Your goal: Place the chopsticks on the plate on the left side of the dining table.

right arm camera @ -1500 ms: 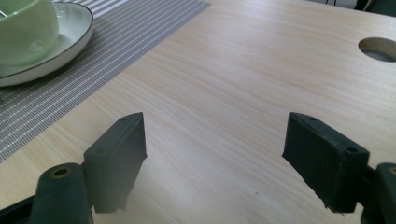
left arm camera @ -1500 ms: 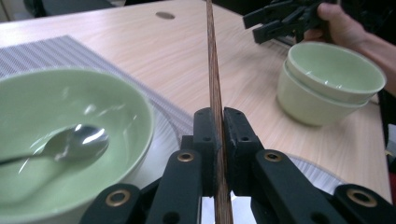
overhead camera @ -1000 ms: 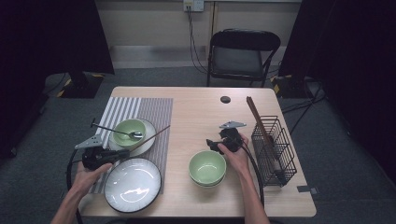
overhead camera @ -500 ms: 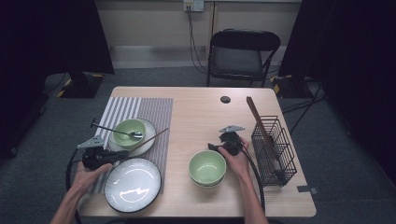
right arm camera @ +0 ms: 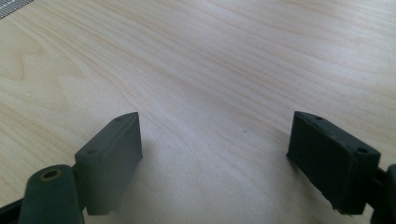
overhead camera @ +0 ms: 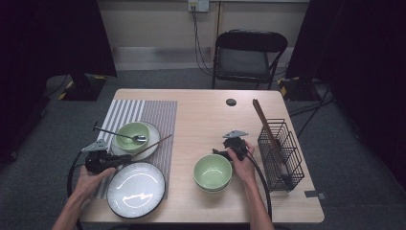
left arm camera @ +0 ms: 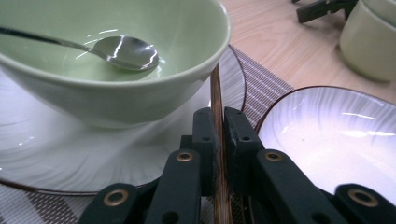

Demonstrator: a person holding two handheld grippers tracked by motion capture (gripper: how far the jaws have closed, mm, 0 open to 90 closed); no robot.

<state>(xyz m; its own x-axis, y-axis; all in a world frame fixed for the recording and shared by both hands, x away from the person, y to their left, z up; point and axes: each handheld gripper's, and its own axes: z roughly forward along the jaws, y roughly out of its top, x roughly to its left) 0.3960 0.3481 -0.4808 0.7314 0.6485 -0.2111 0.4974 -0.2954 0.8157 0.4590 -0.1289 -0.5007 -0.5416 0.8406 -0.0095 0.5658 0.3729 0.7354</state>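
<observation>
My left gripper [overhead camera: 125,157] [left arm camera: 216,122] is shut on a brown wooden chopstick [overhead camera: 154,144] [left arm camera: 215,91]. The stick points toward the table's middle and runs past the rim of a green bowl [overhead camera: 128,131] [left arm camera: 140,95]. That bowl holds a metal spoon [overhead camera: 138,138] [left arm camera: 126,52] and sits on a white plate [overhead camera: 152,139] on the striped mat [overhead camera: 143,112]. My right gripper [overhead camera: 219,152] [right arm camera: 215,140] stands open low over bare wood, beside the far rim of a stack of green bowls [overhead camera: 212,171] [left arm camera: 369,37].
A large white dish [overhead camera: 136,189] [left arm camera: 327,140] lies at the front left, just right of my left hand. A black wire rack [overhead camera: 282,153] with brown chopsticks [overhead camera: 265,123] stands at the right edge. A small black disc [overhead camera: 231,102] lies near the far edge, with a folding chair [overhead camera: 249,52] beyond.
</observation>
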